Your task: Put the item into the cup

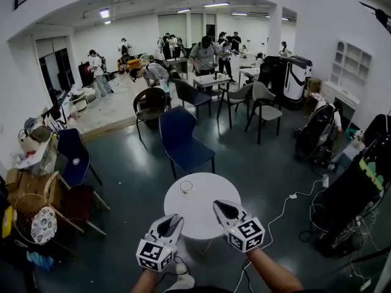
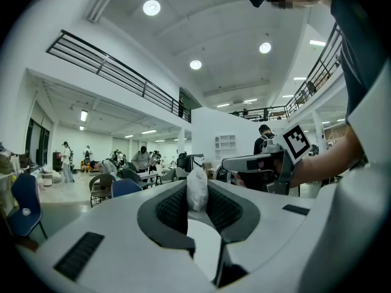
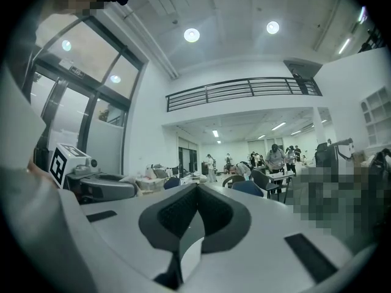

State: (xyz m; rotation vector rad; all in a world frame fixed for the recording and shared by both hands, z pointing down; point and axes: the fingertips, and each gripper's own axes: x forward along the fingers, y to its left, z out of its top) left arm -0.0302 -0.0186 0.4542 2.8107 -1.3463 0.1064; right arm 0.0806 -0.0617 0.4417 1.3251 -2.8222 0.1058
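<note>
White soft crumpled item (image 2: 197, 185) is seen in the left gripper view, pinched narrowly in the left gripper (image 2: 197, 195); a slip is judged possible if the grip is eased before the cup is reached.

Right gripper view: the right gripper (image 3: 194, 213) is closed, with nothing held.

Head view: a small clear glass cup (image 1: 186, 187), seemingly empty, is stood on the round white table (image 1: 204, 221), ahead of both grippers. It could be tipped by a knock.

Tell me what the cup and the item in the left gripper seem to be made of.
The cup looks like clear glass or plastic: the white tabletop shows through it. The item is white, matte and lumpy, creased where the left gripper pinches it, so probably soft paper, cloth or a filled packet.
</note>
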